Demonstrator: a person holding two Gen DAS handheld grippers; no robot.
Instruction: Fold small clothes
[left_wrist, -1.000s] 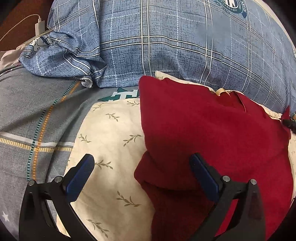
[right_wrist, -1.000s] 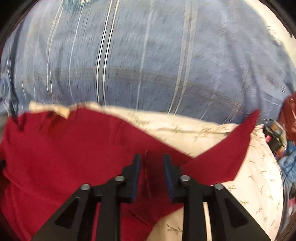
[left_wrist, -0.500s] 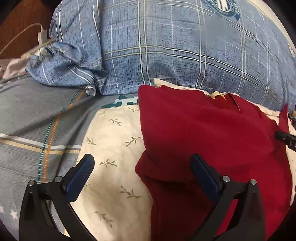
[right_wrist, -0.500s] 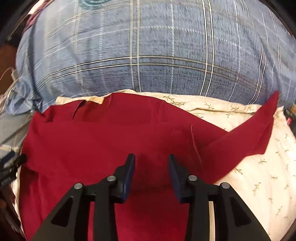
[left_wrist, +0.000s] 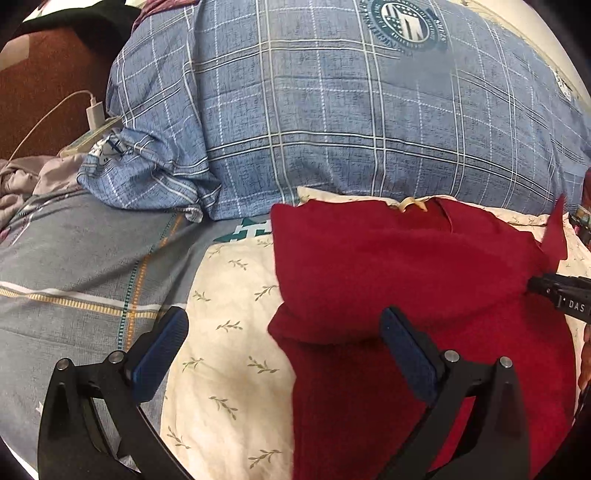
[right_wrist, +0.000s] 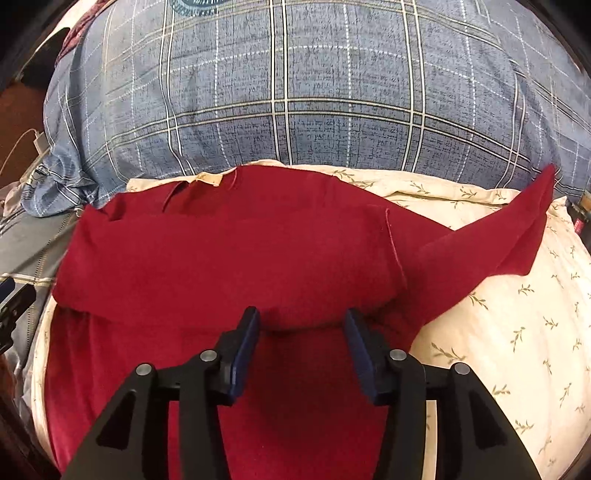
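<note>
A dark red garment lies on a cream leaf-print cloth, with its top part folded down over the lower part. It also shows in the right wrist view, where one sleeve sticks out to the right. My left gripper is wide open and empty over the garment's left edge. My right gripper is open and empty, its jaws on either side of the folded edge. Its fingertips show at the right of the left wrist view.
A large blue plaid pillow lies just behind the garment. A grey plaid sheet covers the bed to the left. A white charger and cable lie at the far left by a brown headboard.
My right gripper has opened and let go of the red cloth, which now lies folded down. It has drawn back a little. My left gripper stayed open and shifted slightly.
</note>
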